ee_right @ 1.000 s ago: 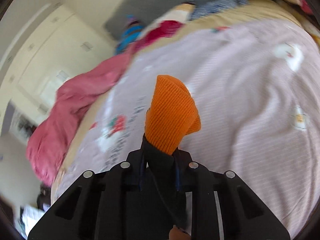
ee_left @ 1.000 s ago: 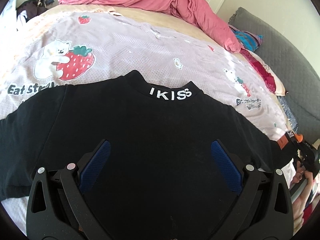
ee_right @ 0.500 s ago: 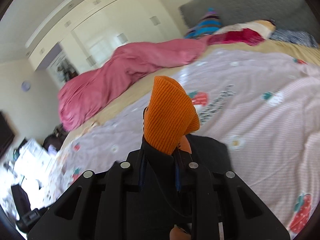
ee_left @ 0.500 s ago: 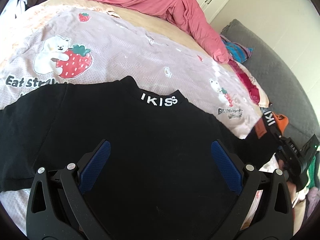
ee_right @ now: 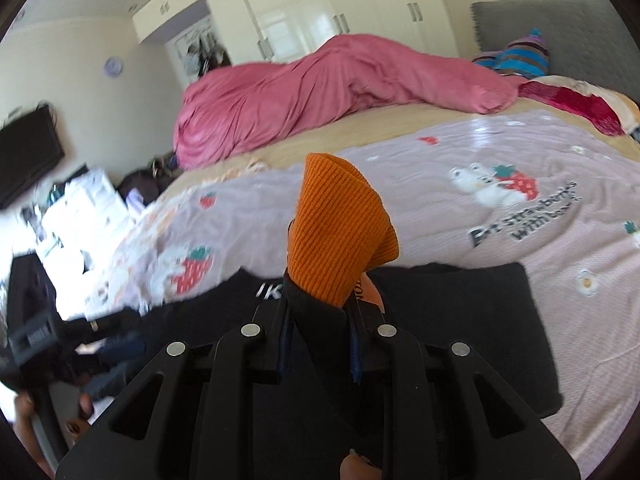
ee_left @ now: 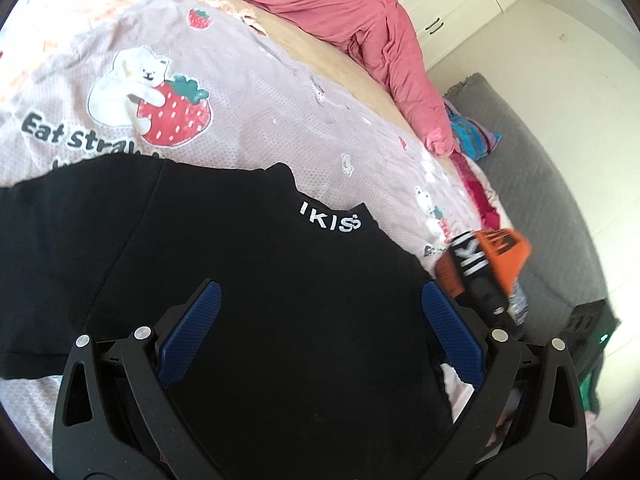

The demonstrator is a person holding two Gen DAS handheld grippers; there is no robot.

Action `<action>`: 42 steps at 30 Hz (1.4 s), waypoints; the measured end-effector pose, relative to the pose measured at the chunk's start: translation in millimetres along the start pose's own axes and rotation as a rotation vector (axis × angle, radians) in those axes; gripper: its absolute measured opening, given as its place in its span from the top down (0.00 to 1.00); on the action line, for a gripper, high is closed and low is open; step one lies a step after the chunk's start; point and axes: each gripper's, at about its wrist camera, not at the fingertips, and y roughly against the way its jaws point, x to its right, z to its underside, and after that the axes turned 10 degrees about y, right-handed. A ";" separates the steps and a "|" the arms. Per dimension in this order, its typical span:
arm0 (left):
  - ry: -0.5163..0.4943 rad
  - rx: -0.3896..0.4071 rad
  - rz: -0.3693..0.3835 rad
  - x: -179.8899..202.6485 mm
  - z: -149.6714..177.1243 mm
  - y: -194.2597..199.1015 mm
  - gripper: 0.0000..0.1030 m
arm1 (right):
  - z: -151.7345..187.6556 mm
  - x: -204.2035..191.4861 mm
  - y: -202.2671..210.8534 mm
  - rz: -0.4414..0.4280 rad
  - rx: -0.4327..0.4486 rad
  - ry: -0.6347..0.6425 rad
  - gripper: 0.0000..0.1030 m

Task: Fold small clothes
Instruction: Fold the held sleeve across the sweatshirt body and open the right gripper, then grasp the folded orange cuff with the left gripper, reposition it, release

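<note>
1. Black top (ee_left: 248, 280) with "IKISS" lettered in white on its collar (ee_left: 332, 222) lies spread flat on the lilac strawberry-print blanket (ee_left: 248, 92), neck toward the pink duvet (ee_left: 352, 12) heaped at the far side of the bed
2. Right gripper (ee_right: 320, 344) has its fingers pressed close on the sleeve just behind the orange ribbed cuff (ee_right: 340, 228); the cuff stands up past the fingertips and hangs over the body of the garment, so the sleeve looks to be on its way across the chest
3. Left gripper (ee_left: 320, 336) hovers low over the middle of the top with its blue pads (ee_left: 192, 332) spread wide and nothing between them; whether they touch the cloth I cannot tell
4. Handling, as a judgement: light, limp knit with no stiffness, so any lifted part will sag and drag the layer beneath; it should not slip on the textured blanket, and it is in no way fragile
5. Best holds are the thicker parts: the ribbed cuff, the shoulder seam (ee_left: 132, 236), the hem or collar band, where the pads get a firm bite; a pinch mid-panel would likely pick up both layers
6. Likely trouble is the front bunching as the sleeve crosses, which the free left pads could pin flat
</note>
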 end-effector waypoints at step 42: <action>-0.121 0.021 0.077 18.3 27.3 -21.7 0.93 | 20.7 108.7 52.1 0.068 -0.033 -0.311 0.51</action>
